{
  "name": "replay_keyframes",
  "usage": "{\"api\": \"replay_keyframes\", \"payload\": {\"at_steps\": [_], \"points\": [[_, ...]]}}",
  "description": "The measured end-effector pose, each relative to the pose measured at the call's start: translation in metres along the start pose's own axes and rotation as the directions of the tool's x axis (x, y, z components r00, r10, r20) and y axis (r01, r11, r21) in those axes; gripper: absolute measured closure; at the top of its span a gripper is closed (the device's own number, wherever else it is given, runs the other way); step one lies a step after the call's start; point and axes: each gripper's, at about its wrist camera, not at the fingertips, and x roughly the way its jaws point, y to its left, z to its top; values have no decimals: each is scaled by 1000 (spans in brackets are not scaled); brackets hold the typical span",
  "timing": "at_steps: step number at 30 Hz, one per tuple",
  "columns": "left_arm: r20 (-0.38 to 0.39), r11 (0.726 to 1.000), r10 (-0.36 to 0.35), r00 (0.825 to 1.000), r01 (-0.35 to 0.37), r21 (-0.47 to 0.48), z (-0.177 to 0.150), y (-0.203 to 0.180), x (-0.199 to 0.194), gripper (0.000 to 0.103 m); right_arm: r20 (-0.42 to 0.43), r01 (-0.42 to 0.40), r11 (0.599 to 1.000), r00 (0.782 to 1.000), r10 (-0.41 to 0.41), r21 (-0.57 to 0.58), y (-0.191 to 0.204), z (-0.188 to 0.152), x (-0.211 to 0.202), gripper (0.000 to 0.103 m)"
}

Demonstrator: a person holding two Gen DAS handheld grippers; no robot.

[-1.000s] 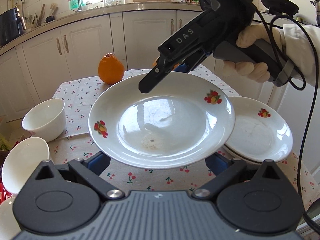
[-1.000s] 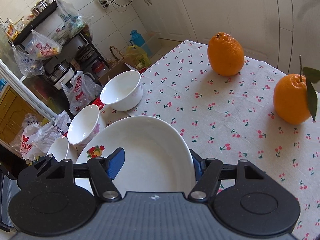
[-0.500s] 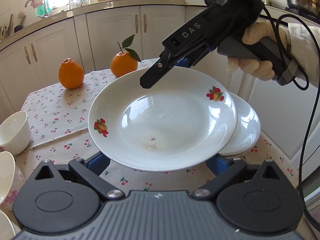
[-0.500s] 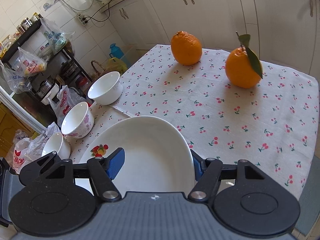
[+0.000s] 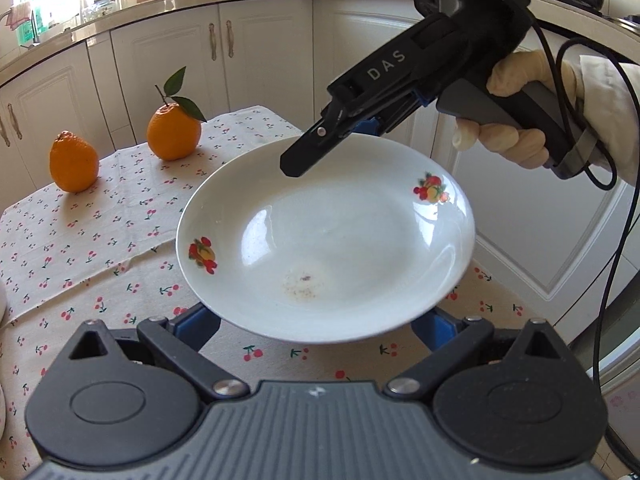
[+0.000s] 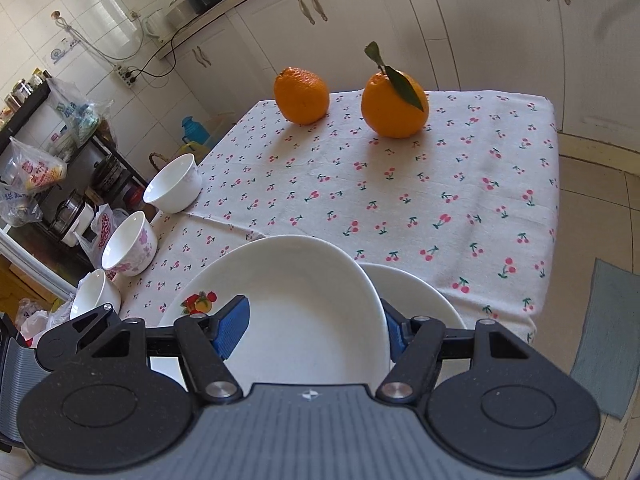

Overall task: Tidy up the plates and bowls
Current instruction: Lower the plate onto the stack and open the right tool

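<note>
Both grippers hold one plate above the table.

Left wrist view: your left gripper [image 5: 316,322] has the white round ceramic plate with fruit prints [image 5: 326,240] between its blue pads; whether they press it, I cannot tell. Your right gripper [image 5: 344,136], in your gloved hand [image 5: 516,116], pinches the far rim. The plate is lifted over the cherry-pattern tablecloth [image 5: 100,232].

Right wrist view: the blue fingers [image 6: 232,326] clamp the plate rim (one each side). A second white plate [image 6: 416,296] lies under it. Three white bowls [image 6: 174,184] line the left table edge; two oranges [image 6: 302,94] stand far.
</note>
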Motion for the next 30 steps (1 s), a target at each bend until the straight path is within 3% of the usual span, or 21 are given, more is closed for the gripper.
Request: {"api": "replay_keyframes", "payload": {"at_steps": [30], "points": [[-32,998,-42,999,43,38,5,-12,20,3,32,43,996,998,-46,82,-34,-27,-21,29]]}}
